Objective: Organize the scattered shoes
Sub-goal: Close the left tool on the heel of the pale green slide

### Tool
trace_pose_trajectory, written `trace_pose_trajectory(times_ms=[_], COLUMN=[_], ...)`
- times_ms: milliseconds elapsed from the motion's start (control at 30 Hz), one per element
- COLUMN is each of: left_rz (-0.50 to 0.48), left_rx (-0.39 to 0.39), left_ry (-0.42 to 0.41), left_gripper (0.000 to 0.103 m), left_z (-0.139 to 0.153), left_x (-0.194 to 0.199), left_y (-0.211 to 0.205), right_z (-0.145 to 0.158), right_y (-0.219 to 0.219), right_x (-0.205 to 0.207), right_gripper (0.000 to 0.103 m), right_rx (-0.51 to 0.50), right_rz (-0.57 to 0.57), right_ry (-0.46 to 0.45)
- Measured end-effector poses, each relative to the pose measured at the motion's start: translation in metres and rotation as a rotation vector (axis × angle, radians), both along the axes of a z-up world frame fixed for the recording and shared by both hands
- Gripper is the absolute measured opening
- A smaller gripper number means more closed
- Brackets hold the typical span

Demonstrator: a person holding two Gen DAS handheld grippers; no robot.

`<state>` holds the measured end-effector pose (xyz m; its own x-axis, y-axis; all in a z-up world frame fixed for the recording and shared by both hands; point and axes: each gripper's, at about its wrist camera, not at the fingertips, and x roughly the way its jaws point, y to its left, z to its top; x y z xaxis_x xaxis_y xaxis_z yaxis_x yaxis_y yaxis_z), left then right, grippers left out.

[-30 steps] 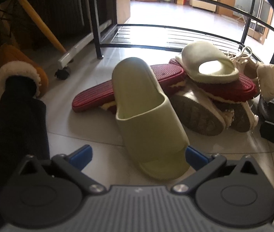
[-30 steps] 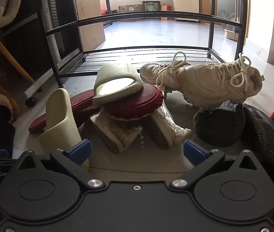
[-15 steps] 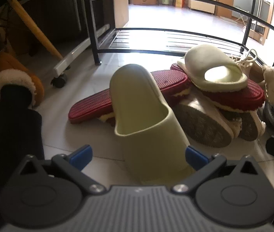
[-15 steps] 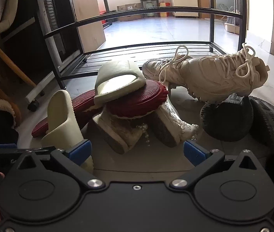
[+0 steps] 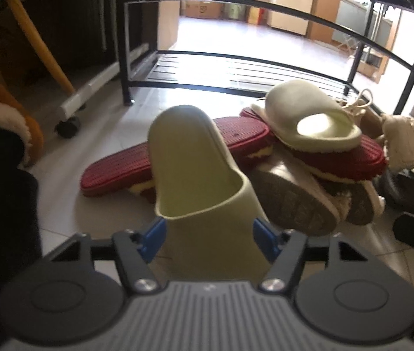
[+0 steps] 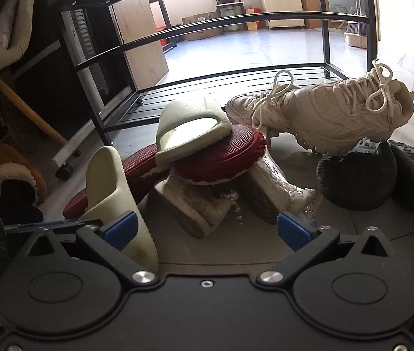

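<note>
Barely begun: left gripper (image 5: 208, 232) pinching pale green slide (image 5: 195, 175), right gripper (image 6: 207, 229) spread, empty; rack shelf (image 6: 230, 83) bare, heap of shoes (image 6: 221, 161) unsorted.

I am looking into a home, near an entryway: a black metal shoe rack (image 5: 236, 67) stands at 12 o'clock on a glossy tiled floor (image 6: 265, 49), house slippers (image 5: 309, 117) and sneakers (image 6: 338, 114) heaped before it, cabinets (image 5: 294, 14) beyond.
</note>
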<state>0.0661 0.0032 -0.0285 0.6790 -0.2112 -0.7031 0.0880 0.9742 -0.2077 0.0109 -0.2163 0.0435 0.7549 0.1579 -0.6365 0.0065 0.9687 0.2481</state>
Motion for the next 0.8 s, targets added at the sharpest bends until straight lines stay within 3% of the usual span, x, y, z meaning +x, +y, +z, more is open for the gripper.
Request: trace_pose_trajectory(times_ms=[100,200,333,433,600,800], left_rz=[-0.05,-0.084,-0.08,-0.1,-0.033,0.01], left_rx=[-0.025,-0.047,-0.008,0.006,0.108,0.09], left_ry=[-0.065,-0.159,-0.277,-0.253,-0.161,-0.117], left_gripper=[0.061,0.062,0.091,0.102,0.103,0.103], left_z=[-0.002,-0.002,0.006,0.008,-0.004,-0.028], left_x=[-0.007,-0.017,-0.028,-0.03,-0.03,-0.036], left_y=[0.0,-0.001,-0.007,-0.012,-0.022,-0.013], right_z=[-0.021,-0.023,-0.026,-0.026,-0.031,-0.036], right_y=[0.0,-0.002,-0.005,-0.008,-0.006,-0.004], right_x=[-0.013,-0.013,-0.012,-0.011,-0.008,-0.005], right_gripper=[0.103,0.103,0.103,0.103,0.103,0.103], right_rx=[-0.057,-0.053,-0.046,-0.04,-0.043,-0.047], right_rz=[-0.004,-0.008,-0.016,-0.021,-0.018,-0.015], right_ry=[0.022,0.022,0.024,0.025,0.031,0.039])
